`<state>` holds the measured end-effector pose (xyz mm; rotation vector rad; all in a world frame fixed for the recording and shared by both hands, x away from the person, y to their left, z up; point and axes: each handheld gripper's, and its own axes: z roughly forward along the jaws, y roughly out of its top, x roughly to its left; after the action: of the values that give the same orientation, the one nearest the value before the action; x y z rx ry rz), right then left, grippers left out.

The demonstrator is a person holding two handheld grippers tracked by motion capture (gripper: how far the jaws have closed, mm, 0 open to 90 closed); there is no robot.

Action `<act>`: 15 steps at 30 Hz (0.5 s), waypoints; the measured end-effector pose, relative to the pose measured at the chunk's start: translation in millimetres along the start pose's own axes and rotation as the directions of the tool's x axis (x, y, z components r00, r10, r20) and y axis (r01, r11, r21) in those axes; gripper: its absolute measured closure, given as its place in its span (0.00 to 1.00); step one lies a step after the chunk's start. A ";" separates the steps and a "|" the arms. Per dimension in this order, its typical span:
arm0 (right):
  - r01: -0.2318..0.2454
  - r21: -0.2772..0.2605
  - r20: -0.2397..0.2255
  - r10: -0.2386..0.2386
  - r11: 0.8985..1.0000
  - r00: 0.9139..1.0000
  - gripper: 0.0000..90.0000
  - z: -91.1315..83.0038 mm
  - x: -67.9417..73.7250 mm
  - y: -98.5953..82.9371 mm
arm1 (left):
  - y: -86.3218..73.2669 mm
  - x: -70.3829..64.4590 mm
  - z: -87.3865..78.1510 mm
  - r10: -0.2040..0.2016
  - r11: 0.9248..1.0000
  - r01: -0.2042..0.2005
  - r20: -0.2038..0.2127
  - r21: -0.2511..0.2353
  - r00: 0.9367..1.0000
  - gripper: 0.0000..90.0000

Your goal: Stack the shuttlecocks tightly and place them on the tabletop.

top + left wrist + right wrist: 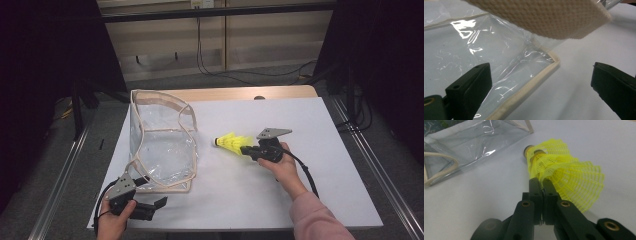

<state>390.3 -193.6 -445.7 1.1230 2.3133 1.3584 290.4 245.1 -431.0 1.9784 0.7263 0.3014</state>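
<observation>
The right gripper reaches left over mid-table, jaws pinched on the shuttlecock's yellow skirt. The left gripper lies low by the clear bag, jaws gaping, its hand cut off.

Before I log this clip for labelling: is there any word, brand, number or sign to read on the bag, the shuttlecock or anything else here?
None can be read.
Clear bag: plain plastic with cream trim, no print.
Yellow shuttlecock, held in the right gripper: no brand or number visible.
Left gripper, jaws open: no marking.
White table: bare of writing.
</observation>
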 end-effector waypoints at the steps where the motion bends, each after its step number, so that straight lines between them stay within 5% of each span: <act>1: 0.000 0.005 0.001 0.000 1.000 1.000 0.97 0.5 0.3 -0.5 | 0.0 0.0 0.0 0.000 1.000 0.000 0.000 0.000 1.000 0.04; 15: 0.000 0.026 0.005 0.000 1.000 1.000 0.89 -0.7 1.6 -3.3 | 0.0 0.1 -0.2 0.003 1.000 -0.003 -0.001 0.001 1.000 0.04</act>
<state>387.2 -193.9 -447.7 1.1329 2.3339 1.3273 290.4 245.3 -430.9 1.9808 0.7246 0.3035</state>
